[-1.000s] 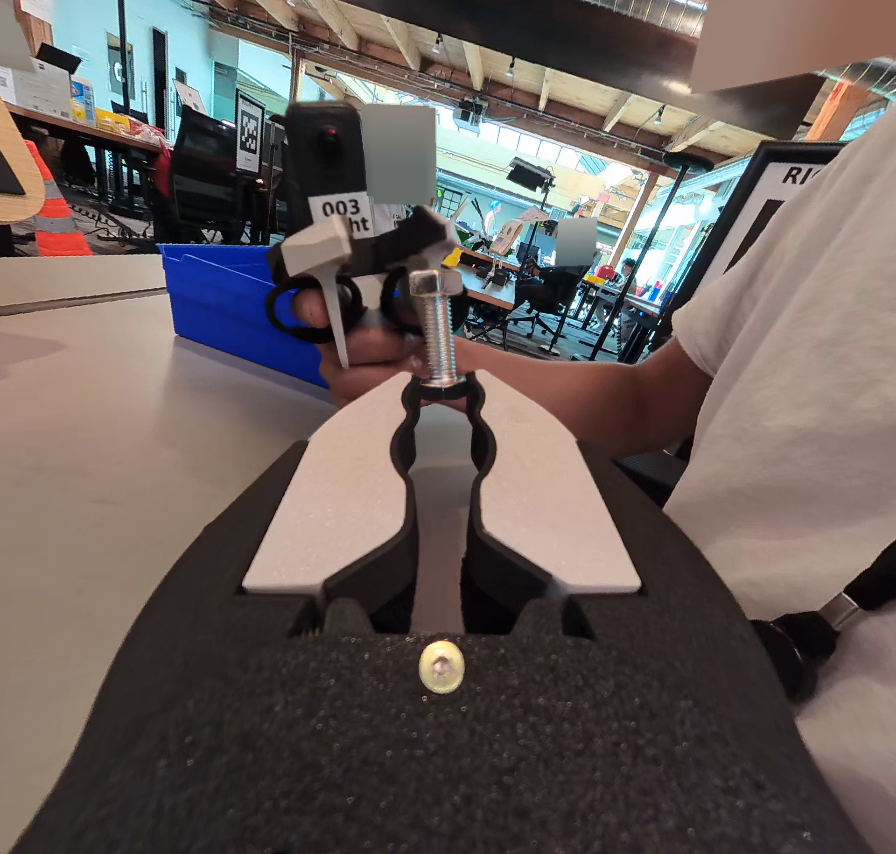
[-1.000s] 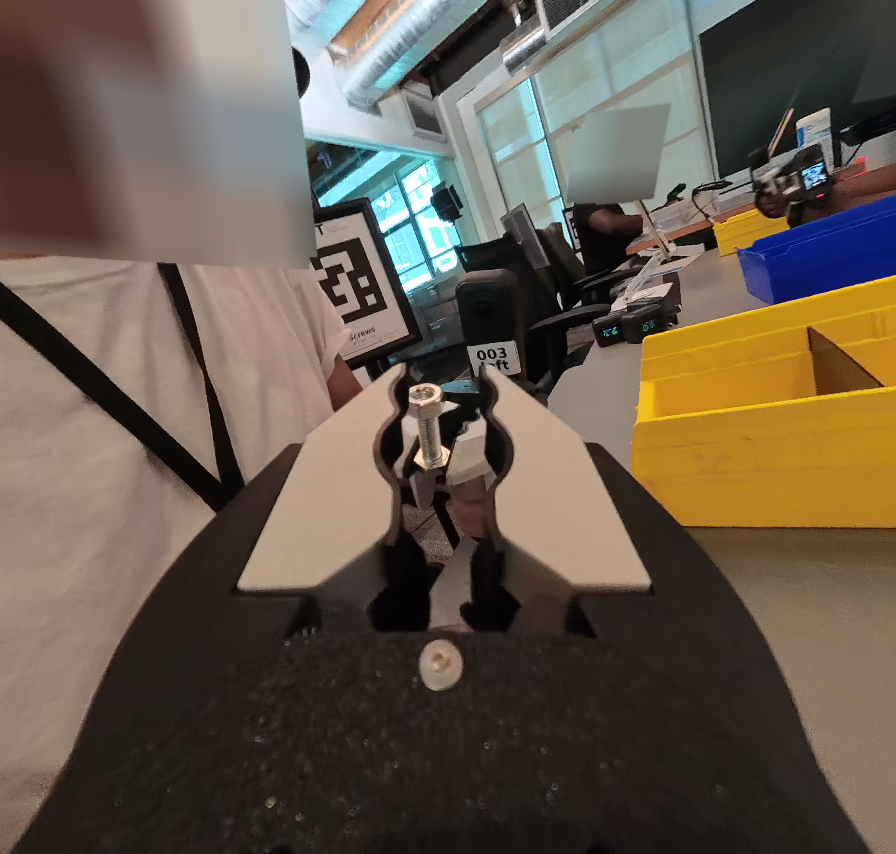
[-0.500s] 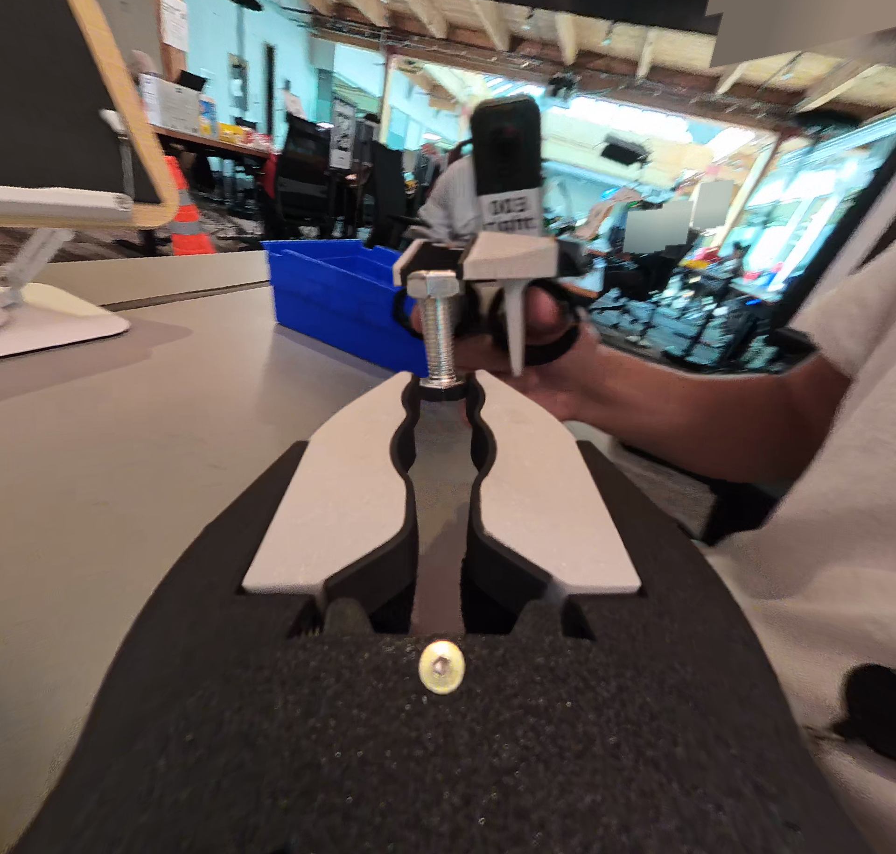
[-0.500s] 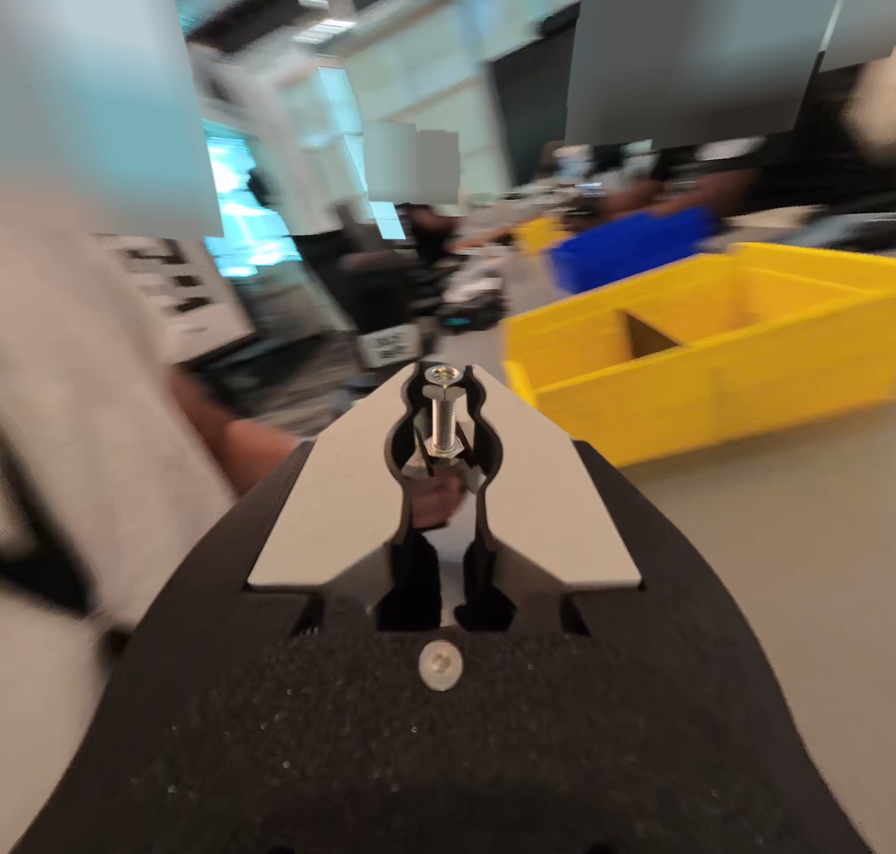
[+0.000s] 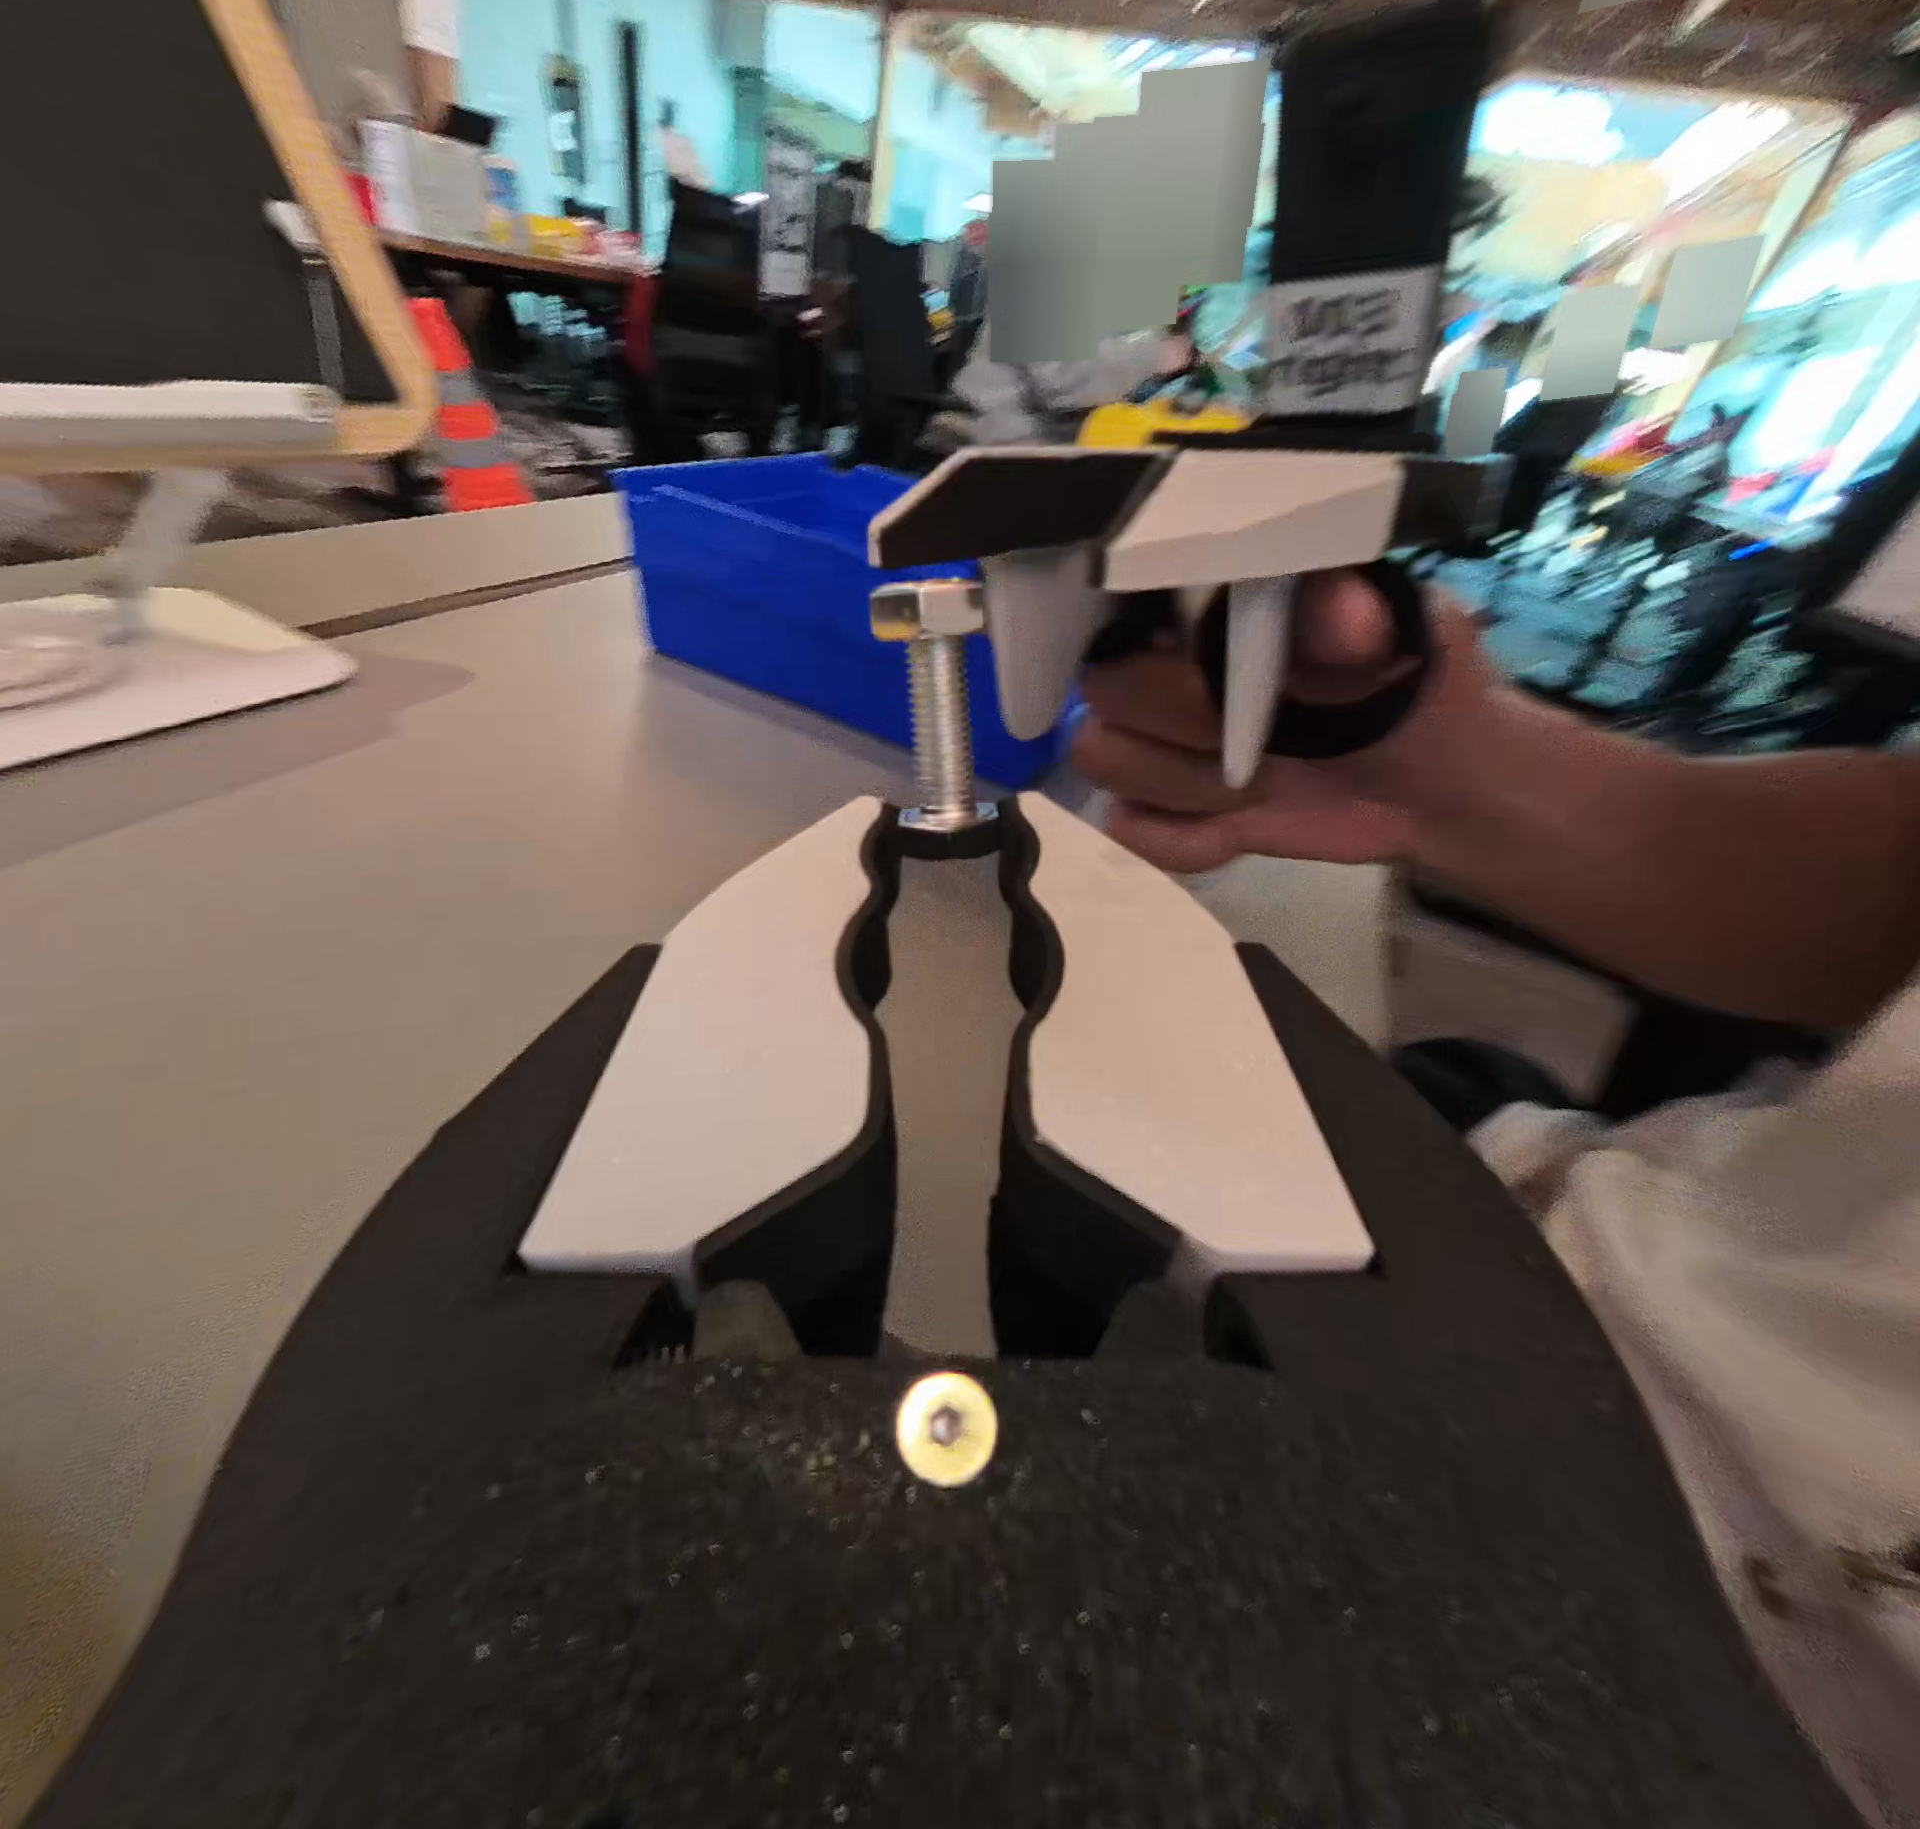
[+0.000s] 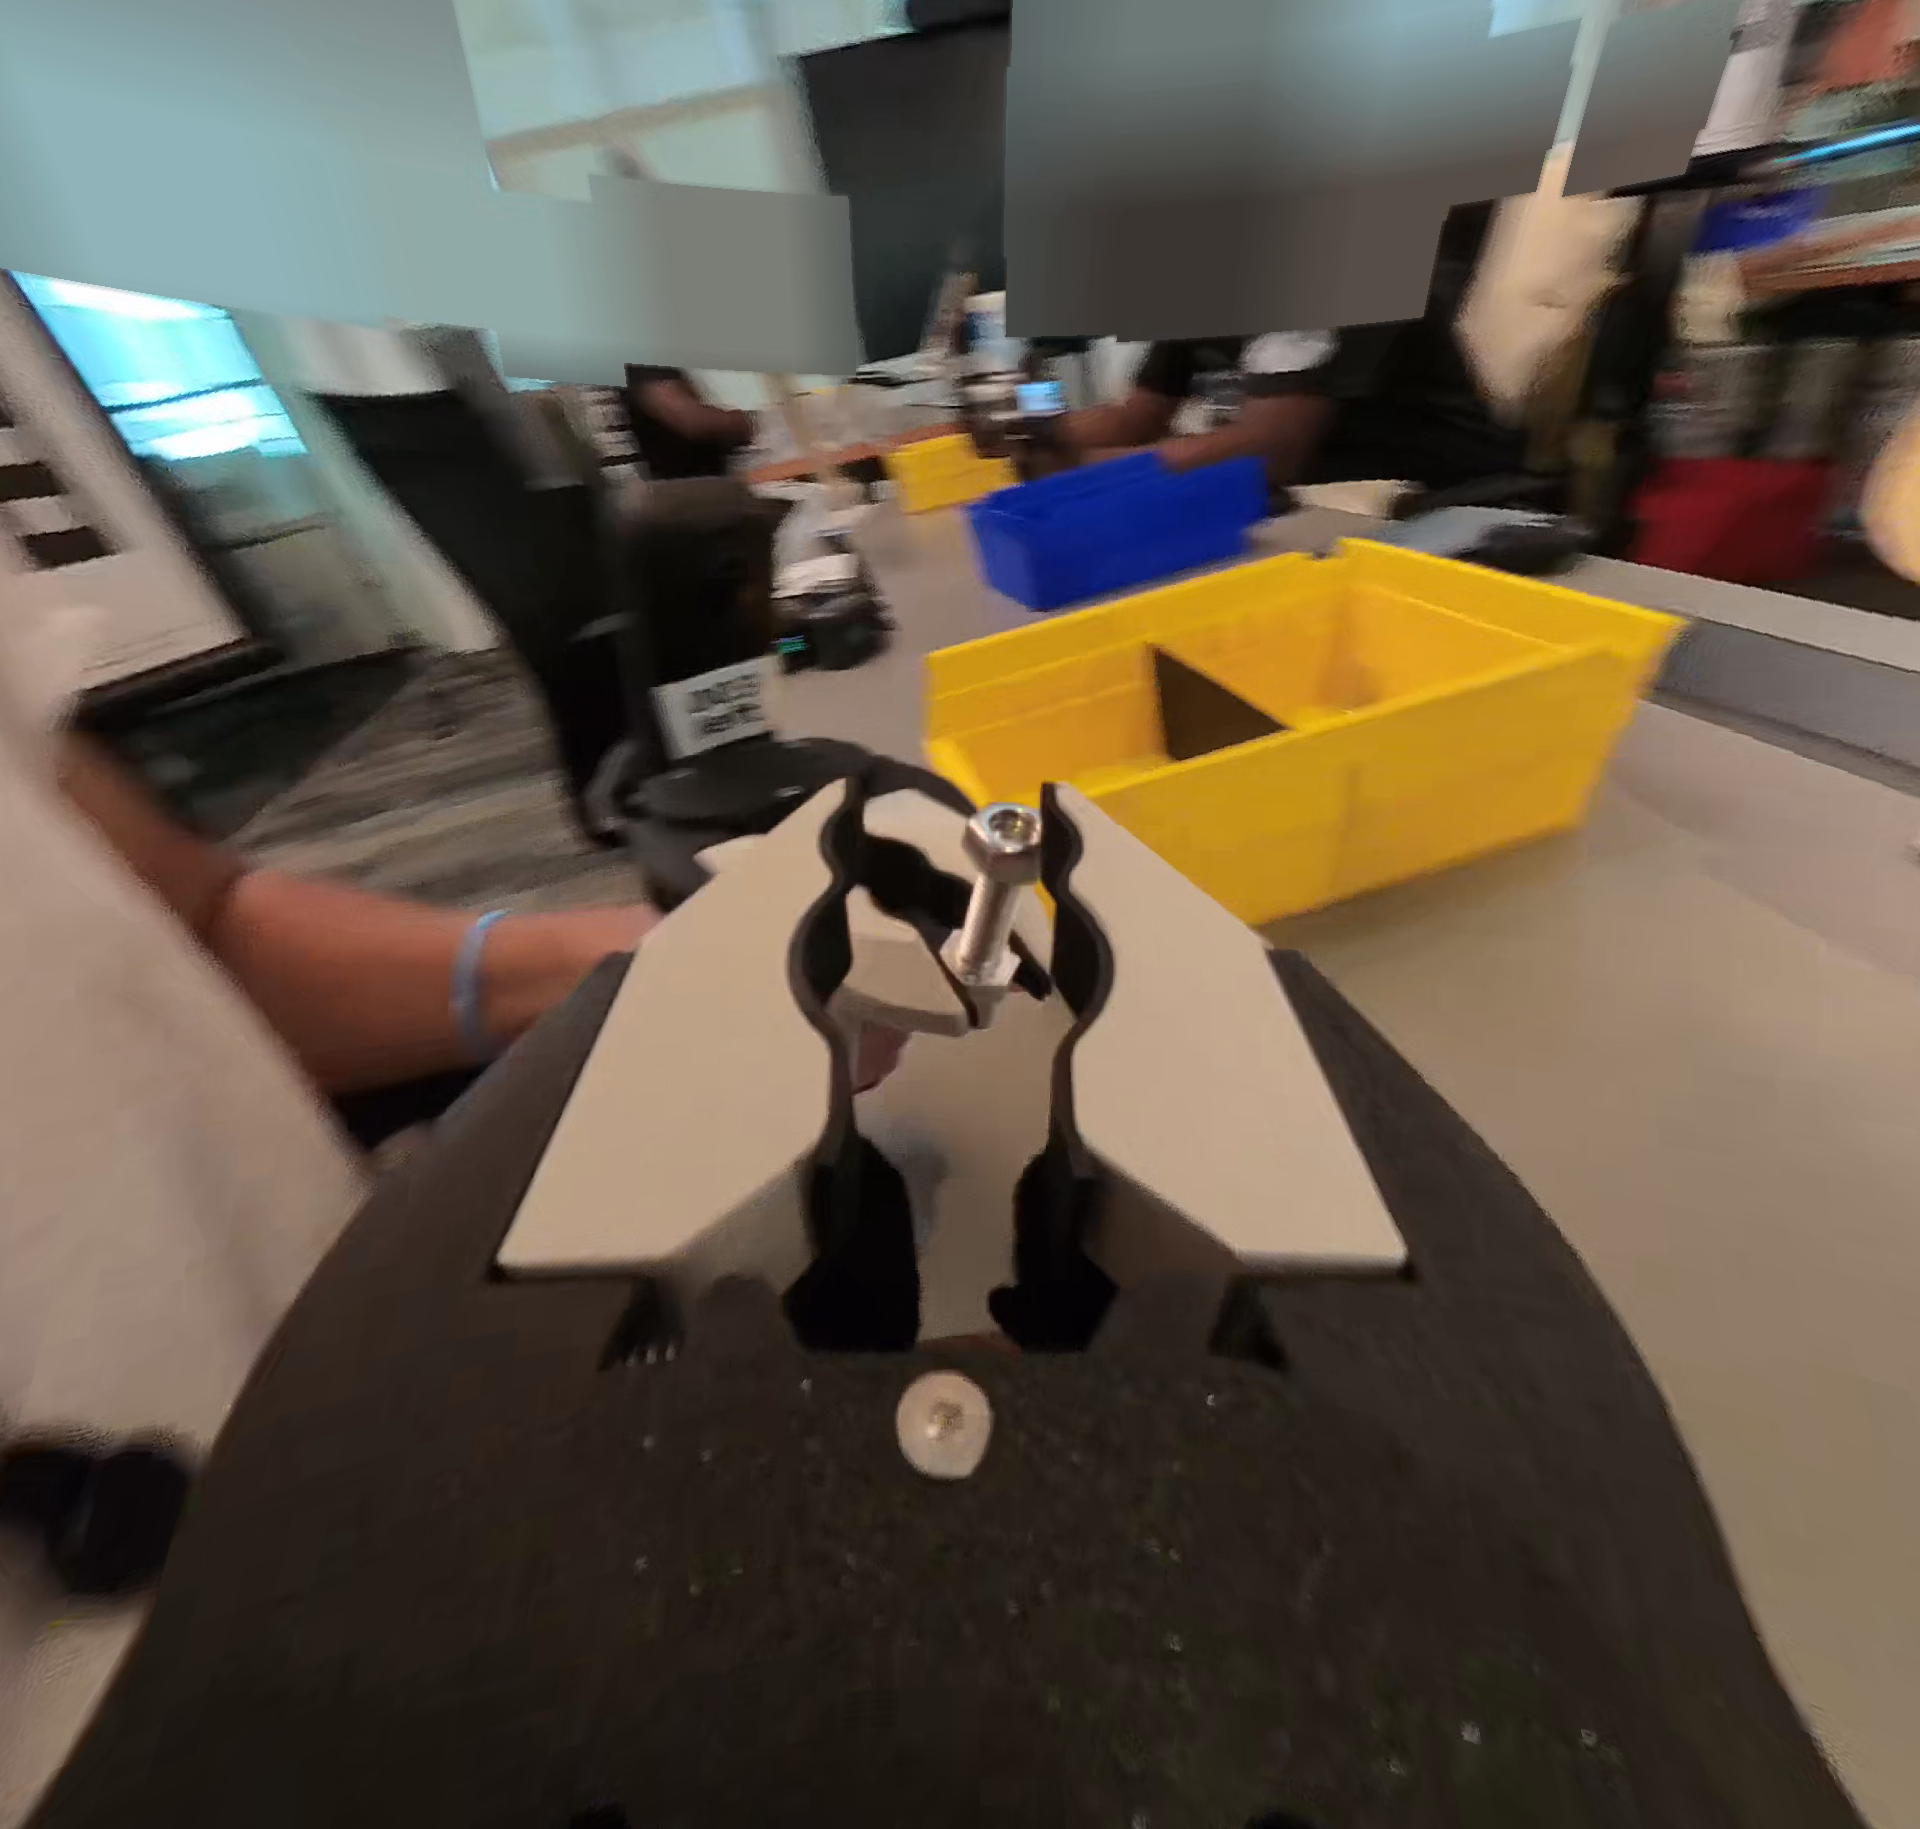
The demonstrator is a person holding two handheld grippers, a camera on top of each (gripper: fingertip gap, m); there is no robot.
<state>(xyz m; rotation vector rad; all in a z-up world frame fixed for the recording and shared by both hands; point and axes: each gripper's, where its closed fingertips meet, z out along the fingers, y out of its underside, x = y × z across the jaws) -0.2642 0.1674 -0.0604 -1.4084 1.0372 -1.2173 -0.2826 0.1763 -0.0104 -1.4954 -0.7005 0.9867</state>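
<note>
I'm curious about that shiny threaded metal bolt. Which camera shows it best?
The left wrist view: the shiny threaded metal bolt stands upright in profile, square head to nut. The right wrist view shows it foreshortened, head-on between open fingers.

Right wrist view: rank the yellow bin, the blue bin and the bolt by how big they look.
1. Yellow bin, clearly largest.
2. Blue bin, smaller in view, but it sits farther back, so true size is unsure.
3. Bolt, smallest, though nearest the camera.

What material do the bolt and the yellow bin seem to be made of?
Bolt: probably bright plated steel; its thread and hexagonal head are shiny silver. Yellow bin: likely moulded plastic; uniform colour, smooth, slightly glossy walls. It has a dark divider.
</note>
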